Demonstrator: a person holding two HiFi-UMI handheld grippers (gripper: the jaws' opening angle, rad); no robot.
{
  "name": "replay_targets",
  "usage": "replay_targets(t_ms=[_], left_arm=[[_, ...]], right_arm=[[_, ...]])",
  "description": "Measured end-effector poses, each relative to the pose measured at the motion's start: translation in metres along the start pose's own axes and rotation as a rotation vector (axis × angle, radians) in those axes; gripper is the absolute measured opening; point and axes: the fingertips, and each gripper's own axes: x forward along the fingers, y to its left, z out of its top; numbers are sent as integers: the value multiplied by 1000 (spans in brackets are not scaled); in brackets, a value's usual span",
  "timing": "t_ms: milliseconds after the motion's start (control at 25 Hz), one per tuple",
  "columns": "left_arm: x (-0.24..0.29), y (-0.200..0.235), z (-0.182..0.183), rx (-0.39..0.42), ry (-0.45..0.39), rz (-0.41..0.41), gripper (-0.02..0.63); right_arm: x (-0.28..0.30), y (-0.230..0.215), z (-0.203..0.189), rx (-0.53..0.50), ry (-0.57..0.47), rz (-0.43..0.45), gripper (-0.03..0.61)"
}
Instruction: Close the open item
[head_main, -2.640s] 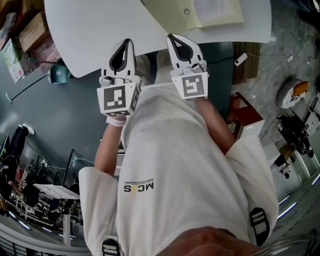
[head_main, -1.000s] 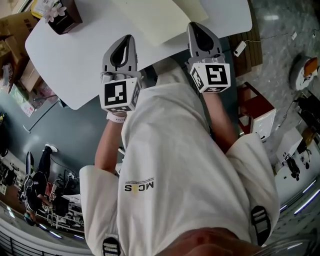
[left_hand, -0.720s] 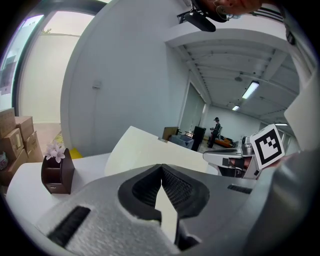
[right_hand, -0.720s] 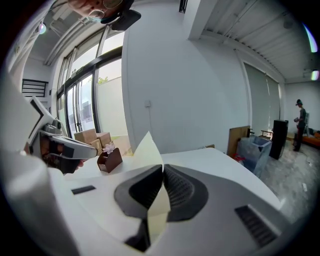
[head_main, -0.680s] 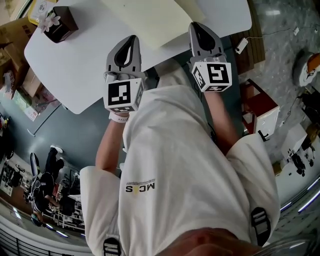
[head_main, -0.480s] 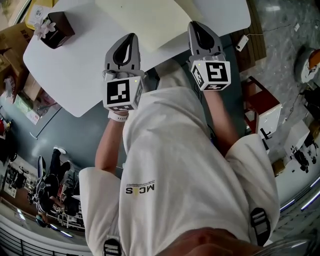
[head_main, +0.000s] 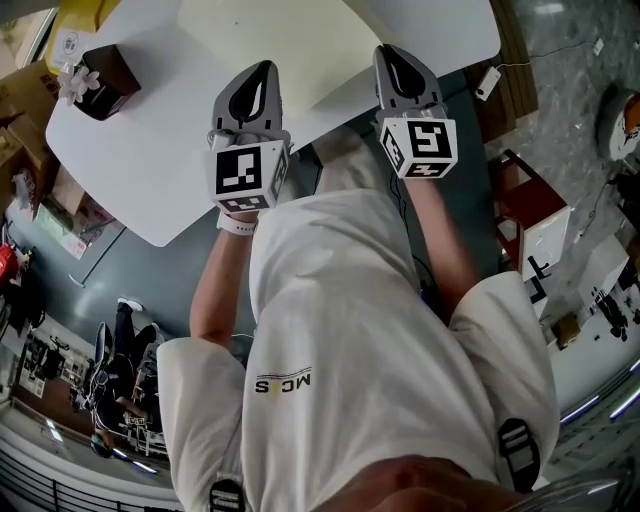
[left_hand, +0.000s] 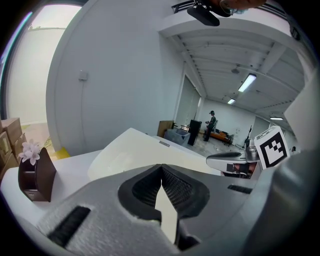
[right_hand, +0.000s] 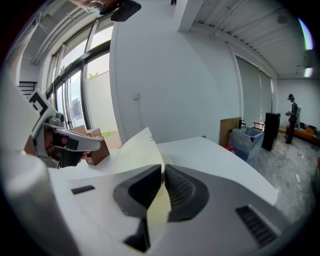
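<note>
The thing to shut is that pale cream folder. It's lying on the white surface right in front of the two grippers, and its top cover is standing up at a slant instead of lying flat. Looks like thin card to me: light, smooth, a bit floppy. I'd guess it buckles or skids if you shove it mid-sheet. Best bet is probably the free edge of the raised cover, nudged over and down, with the other gripper pinning the lower half so it doesn't slide. No real pinch needed imo.

The left gripper has its fingers pressed together with nothing in them. The right gripper has just been easing open. There's only a crack between its ribbed black pads and nothing in there either, since the folder sits beyond the tips.

Off toward the left corner there's a little dark brown box with a white flower on it, well apart from the folder.
</note>
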Motion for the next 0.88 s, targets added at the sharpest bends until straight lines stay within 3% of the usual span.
replay_targets(t_ms=[120, 280, 880], left_arm=[[16, -1, -3, -52, 6, -33, 26], [39, 1, -10, -65, 22, -22, 26], [114, -1, -6, -44, 60, -52, 26]], right_arm=[[7, -6, -8, 2, 14, 1, 37], [11, -15, -20, 7, 46, 3, 38], [33, -36, -60, 41, 130, -25, 48]])
